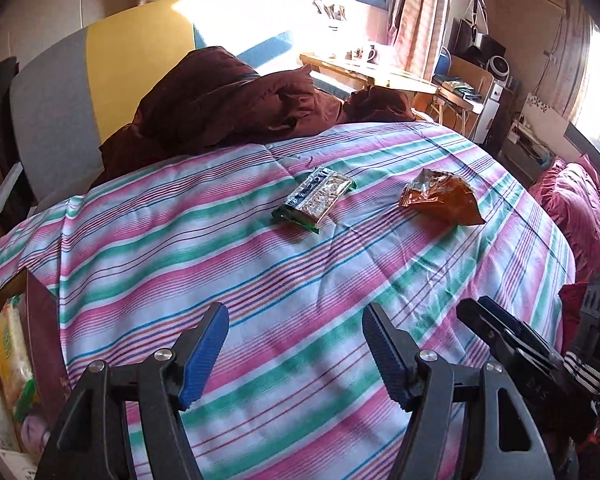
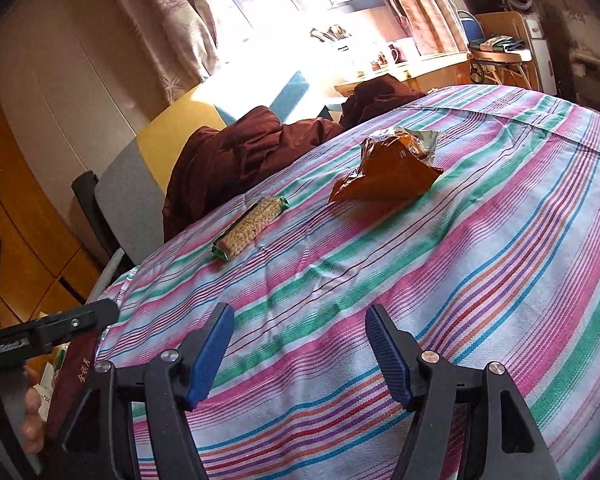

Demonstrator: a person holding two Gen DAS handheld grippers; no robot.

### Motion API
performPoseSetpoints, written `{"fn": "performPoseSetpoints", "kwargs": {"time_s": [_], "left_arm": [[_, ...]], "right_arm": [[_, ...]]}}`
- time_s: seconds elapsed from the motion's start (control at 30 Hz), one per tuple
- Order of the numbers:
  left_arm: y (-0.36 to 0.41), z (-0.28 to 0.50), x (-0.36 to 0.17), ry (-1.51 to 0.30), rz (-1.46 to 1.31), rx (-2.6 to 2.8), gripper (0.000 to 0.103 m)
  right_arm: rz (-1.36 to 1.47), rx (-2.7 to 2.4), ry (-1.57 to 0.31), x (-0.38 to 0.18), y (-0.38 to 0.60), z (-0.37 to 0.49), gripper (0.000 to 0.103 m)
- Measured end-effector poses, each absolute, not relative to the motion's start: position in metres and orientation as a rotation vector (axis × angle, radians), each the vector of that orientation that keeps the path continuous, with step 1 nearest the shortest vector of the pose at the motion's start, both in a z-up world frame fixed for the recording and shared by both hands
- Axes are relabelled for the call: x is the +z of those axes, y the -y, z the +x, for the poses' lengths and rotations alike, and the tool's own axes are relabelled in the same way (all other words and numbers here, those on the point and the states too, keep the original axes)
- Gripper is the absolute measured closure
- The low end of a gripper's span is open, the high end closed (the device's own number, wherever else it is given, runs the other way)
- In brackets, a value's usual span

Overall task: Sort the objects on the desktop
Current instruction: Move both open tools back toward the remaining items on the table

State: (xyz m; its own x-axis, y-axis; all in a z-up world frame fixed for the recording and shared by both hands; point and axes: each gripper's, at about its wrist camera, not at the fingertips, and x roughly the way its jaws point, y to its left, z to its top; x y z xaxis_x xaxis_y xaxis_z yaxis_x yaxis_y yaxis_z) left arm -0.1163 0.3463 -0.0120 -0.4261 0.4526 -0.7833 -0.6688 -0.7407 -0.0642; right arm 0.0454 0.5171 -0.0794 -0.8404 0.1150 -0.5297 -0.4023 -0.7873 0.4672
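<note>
1. Two black hand-held grippers with ribbed blue pads hang low over the near end of a bed: the left gripper [image 1: 296, 324] and the right gripper [image 2: 300, 326] each hold their fingers wide apart, with nothing between them.
2. Beneath them lies a woven cotton bedsheet [image 1: 220, 264], striped pink, green and white, lightly creased and otherwise bare up to the snacks.
3. Farther out rests a flat rectangular clear-and-green packet of grain bars [image 1: 314, 200], lying slantwise.
4. To its right, apart from it, sits a crumpled orange foil snack bag [image 1: 442, 196] with a torn silvery top.
5. Beyond both, a rumpled dark maroon quilt [image 1: 220, 108] is heaped at the sheet's far edge.
6. At the sheet's near left edge stands what seems a cardboard box of packets [image 1: 12, 344], partly cut off.
</note>
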Motion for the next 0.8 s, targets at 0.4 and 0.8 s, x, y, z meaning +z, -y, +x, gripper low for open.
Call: {"fn": "performPoseSetpoints", "kwargs": {"time_s": [0.4,0.8], "left_arm": [[-0.413,-0.175,-0.044,-0.404,-1.116,2.179,0.032],[-0.464,-0.198,-0.058,-0.566,-0.977,2.067,0.026]], "right_arm": [[-0.664,2.669,-0.975,-0.087,-0.525,0.049,0.030],[-0.655,2.702,-1.007,-0.089,-0.527,0.046,0.027]]}}
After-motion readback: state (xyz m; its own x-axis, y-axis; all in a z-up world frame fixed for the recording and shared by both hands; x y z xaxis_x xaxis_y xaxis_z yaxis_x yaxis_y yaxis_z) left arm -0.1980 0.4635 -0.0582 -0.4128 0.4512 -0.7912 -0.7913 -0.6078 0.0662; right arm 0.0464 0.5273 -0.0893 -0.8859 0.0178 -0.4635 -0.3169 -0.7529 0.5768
